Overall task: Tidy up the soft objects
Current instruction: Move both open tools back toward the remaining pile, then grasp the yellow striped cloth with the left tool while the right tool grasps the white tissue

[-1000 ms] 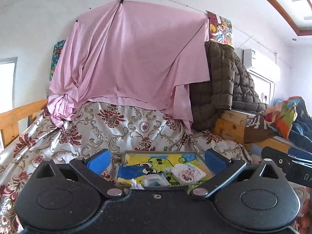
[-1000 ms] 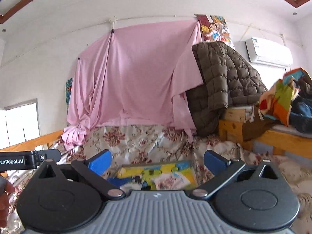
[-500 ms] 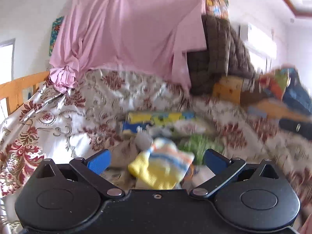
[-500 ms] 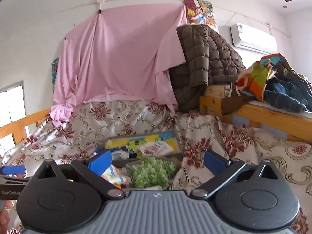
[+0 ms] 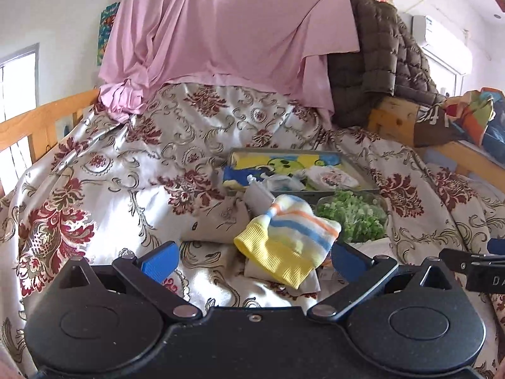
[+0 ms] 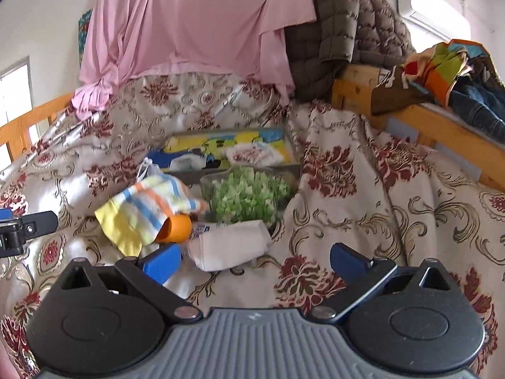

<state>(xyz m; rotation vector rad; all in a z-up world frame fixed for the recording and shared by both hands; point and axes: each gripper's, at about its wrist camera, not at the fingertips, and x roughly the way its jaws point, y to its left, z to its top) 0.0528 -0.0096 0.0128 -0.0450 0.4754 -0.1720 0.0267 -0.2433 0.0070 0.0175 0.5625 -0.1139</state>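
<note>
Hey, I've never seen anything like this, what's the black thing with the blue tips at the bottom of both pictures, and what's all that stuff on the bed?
Those are two hand-held grippers, not a robot: a person holds one in each hand, and a fisheye camera on each looks forward along its two blue-tipped fingers. One picture is from the left gripper, the other from the right gripper. Both are open and hold nothing. They point at a bed with a floral bedspread. On it lie a striped knit sock, a white folded cloth, a clear container of green bits, something orange partly under the sock, and, behind them, a grey tray with a colourful cartoon cloth inside. A pink sheet hangs on the wall behind.
</note>
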